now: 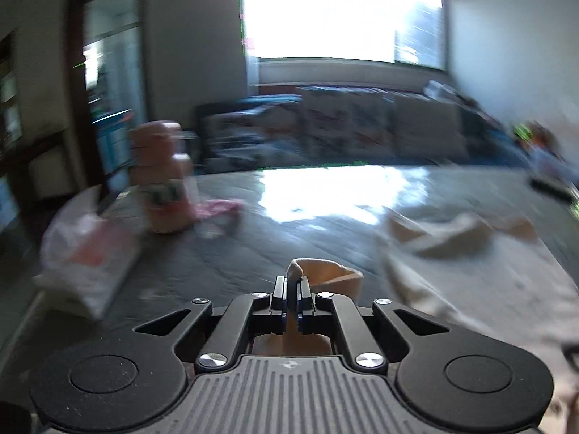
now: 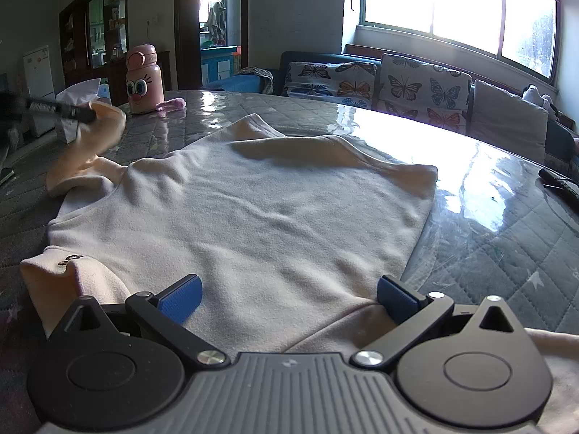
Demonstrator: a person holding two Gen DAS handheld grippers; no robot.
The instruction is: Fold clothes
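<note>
Your left gripper (image 1: 292, 282) is pinched tight on the cuff end of a cream sleeve (image 1: 325, 271), the fabric bunched and poking up between its closed black fingers. From your right wrist view that same sleeve (image 2: 90, 137) lifts off the table (image 2: 506, 224) and runs out from the sweater's shoulder toward the pink cartoon-face bottle (image 2: 142, 79), with the left gripper (image 2: 88, 114) showing as a dark blurred bar at its tip. The cream fleece sweater (image 2: 253, 209) lies spread flat across the middle of the table, its body smooth, one sleeve already folded across its far part, and its far edge reaching toward the glare from the window (image 2: 452, 3). Your right gripper (image 2: 289, 294) hangs over the near edge of the sweater with its blue pads (image 2: 182, 298) spread wide apart and nothing pressed between them; the fabric passes below the gap. Beside the bottle, on the sweater's side of it, sits a small pink cloth item (image 2: 172, 104), and beyond the bottle, away from the sweater, a white plastic bag (image 1: 87, 253) shows blurred in the left wrist view. A dark flat object (image 2: 561, 184) lies at the table's edge, well apart from the sweater on the side away from the bottle. Behind the table, past the sweater's far edge, a sofa carries butterfly-print cushions (image 2: 416, 90).
</note>
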